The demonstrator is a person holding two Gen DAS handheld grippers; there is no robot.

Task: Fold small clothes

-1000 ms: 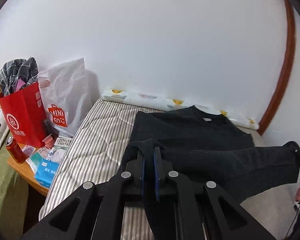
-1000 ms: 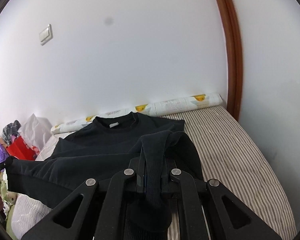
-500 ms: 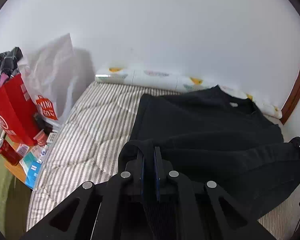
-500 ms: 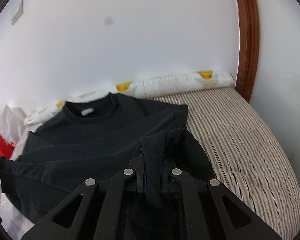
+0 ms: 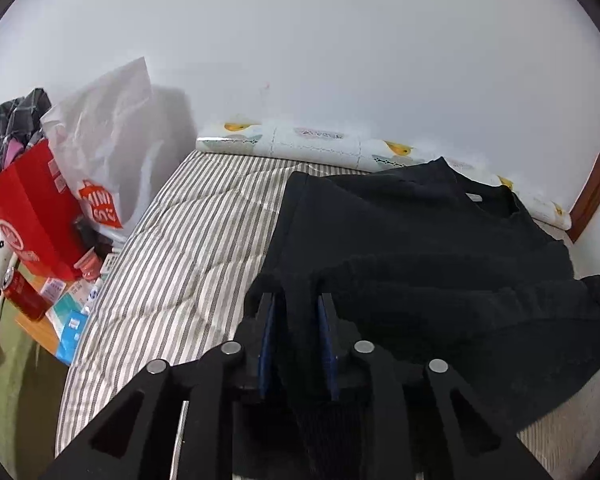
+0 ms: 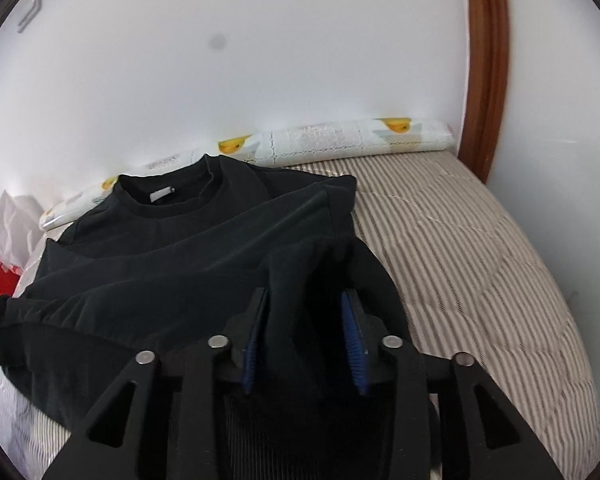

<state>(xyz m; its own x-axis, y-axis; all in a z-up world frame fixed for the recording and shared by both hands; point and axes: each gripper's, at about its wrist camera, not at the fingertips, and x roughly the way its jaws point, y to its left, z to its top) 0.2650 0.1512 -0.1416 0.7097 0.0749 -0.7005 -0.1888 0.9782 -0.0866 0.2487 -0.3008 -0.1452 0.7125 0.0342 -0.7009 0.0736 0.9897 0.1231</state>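
1. I am working over a bed (image 6: pixel 480 248) with a grey-and-white striped cover, pushed against a white wall. A black sweatshirt (image 6: pixel 188 248) lies on it, collar toward the wall, its lower part doubled up over the chest.

2. My left tongs (image 5: pixel 296 320) have their blue pads parted, with a fold of the black hem loose between them. I judge they are letting the cloth go, not pinching it.

3. My right tongs (image 6: pixel 306 320) stand spread wider, blue pads well apart, and a bunch of the same hem sags between them, touching the left pad only.

4. Each pair sits at one bottom corner of the sweatshirt, which is why the hem lies as a straight band across the body: carrying both corners together keeps the fold even.

5. A long printed roll (image 6: pixel 340 140) lies along the wall just behind the collar.

6. Off the bed's left side, a red paper bag (image 5: pixel 32 208) and a white plastic bag (image 5: pixel 112 140) stand on a crowded side counter.

7. I judge this fold is nearly laid; smoothing or a further fold would come next.
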